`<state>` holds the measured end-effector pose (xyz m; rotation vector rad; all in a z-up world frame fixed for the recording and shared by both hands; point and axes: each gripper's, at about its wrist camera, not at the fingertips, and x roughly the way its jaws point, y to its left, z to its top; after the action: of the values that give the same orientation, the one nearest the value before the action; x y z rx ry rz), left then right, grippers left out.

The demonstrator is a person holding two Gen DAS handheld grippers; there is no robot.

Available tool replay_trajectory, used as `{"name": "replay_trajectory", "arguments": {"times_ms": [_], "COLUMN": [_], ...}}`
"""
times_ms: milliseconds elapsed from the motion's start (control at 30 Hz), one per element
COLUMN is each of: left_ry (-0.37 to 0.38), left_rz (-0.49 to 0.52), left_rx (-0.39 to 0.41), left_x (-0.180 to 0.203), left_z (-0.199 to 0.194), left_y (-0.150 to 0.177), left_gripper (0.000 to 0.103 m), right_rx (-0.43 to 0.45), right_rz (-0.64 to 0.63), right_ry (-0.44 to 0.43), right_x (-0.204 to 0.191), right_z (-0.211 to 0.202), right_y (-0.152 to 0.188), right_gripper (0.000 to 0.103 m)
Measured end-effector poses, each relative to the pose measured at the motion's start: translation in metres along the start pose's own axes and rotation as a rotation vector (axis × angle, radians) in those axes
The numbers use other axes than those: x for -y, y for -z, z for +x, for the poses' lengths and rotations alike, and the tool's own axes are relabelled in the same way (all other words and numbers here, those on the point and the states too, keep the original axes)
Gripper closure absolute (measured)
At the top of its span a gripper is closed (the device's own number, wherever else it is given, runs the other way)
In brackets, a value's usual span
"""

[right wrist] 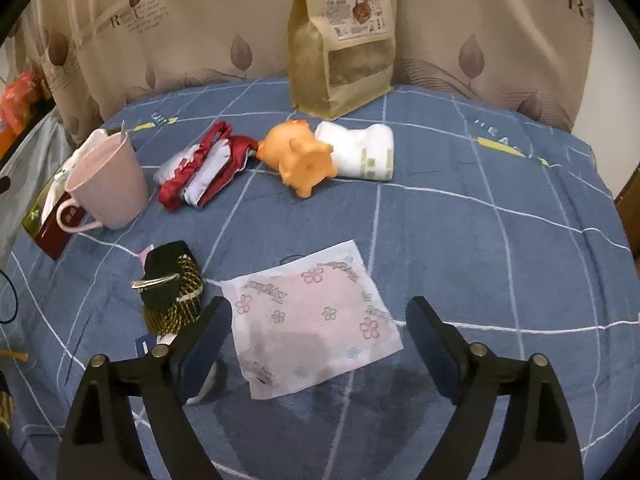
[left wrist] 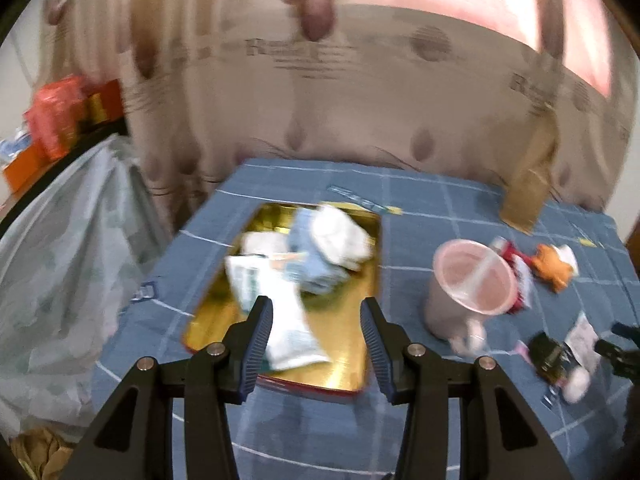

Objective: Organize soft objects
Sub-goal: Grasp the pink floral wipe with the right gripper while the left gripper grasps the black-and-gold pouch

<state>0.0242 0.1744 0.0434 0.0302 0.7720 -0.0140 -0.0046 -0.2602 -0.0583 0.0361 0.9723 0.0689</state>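
My left gripper (left wrist: 316, 306) is open and empty, hovering over a gold-lined tin tray (left wrist: 344, 360) that holds white and blue soft packets (left wrist: 320, 248) and a tissue pack (left wrist: 280, 316). My right gripper (right wrist: 318, 308) is open and empty, its fingers either side of a flat pink floral tissue packet (right wrist: 312, 316) on the blue cloth. Farther off lie an orange plush pig (right wrist: 300, 156), a rolled white towel (right wrist: 360, 152) and a folded red and grey cloth (right wrist: 204, 164). A black and gold hair clip bundle (right wrist: 172, 292) lies left of the packet.
A pink mug (right wrist: 108, 184) stands at the left beside the tin's red edge (right wrist: 52, 236). A tall brown paper pouch (right wrist: 340, 36) stands at the back against the curtain. A plastic bag (left wrist: 60, 260) hangs off the table's left side. The left wrist view is blurred.
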Motion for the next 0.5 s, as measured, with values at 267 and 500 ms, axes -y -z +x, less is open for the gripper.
{"name": "replay_trajectory", "arguments": {"times_ms": [267,500], "left_ry": [0.146,0.235], "left_rz": [0.097,0.200], "left_rx": [-0.067,-0.114], "left_x": [0.062,0.117], "left_z": [0.008,0.015], "left_y": [0.014,0.023], "left_gripper": [0.057,0.057], "right_rx": [-0.037,0.004], "right_rz": [-0.045,-0.039], "right_ry": [-0.005,0.022], "right_x": [-0.008,0.000], "right_z": [0.026,0.029], "right_y": [0.002,0.008], "right_gripper": [0.014,0.053]}}
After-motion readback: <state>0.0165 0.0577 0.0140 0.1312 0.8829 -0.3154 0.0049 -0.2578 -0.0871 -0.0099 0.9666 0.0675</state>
